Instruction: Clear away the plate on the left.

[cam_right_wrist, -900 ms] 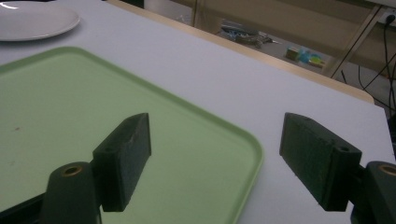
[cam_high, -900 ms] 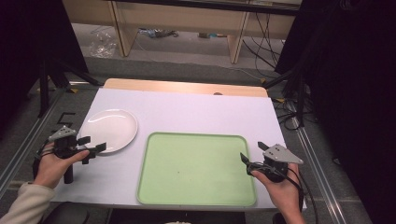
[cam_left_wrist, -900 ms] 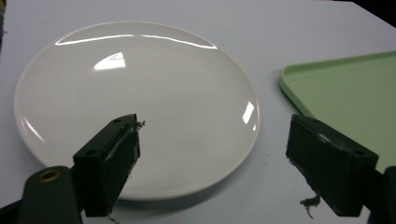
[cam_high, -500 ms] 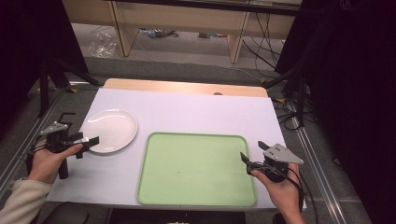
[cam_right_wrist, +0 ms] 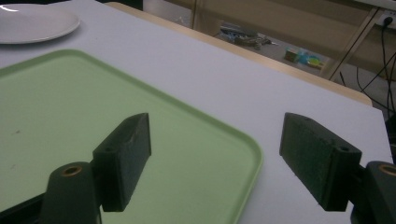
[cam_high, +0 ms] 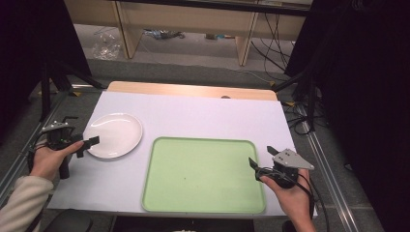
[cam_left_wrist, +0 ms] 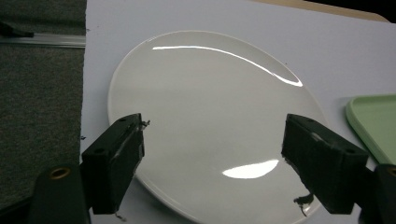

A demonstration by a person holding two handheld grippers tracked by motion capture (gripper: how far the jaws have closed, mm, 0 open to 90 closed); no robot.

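So your left gripper [cam_high: 91, 143] sits at the near-left rim of the white plate [cam_high: 115, 134], jaws wide, nothing pinched. That plate's close to the counter's [cam_high: 203, 116] left edge, just beside the green tray [cam_high: 203, 176]. Your right gripper [cam_high: 256, 162] hangs wide open over the tray's right rim. Plate's near edge is cut off in the left gripper view. No writing readable.
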